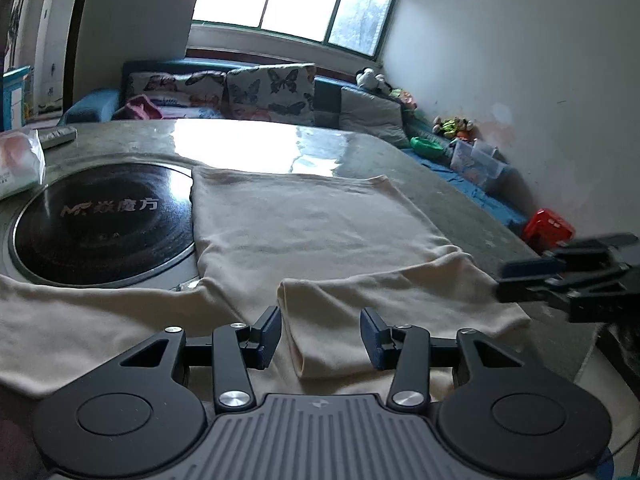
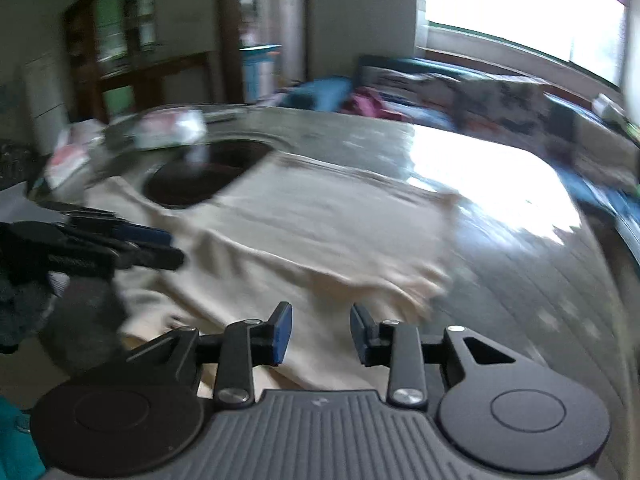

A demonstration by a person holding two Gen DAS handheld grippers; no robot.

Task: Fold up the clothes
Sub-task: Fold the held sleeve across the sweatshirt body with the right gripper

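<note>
Both tools (image 1: 321, 338) (image 2: 321, 334) hover, jaws apart, over cream shirt (image 1: 312, 220).

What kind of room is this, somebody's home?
Most likely a home living room: a sofa with butterfly cushions under the window, soft toys along the wall, and a table with a built-in cooktop.

Both grippers tilt downward — left gripper (image 1: 320, 338) and right gripper (image 2: 320, 334) with fingers parted.

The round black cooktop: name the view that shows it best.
The left wrist view: the round black cooktop is sharp, its white lettering readable, only its right edge under the cream garment. The right wrist view shows it blurred and partly covered.
</note>
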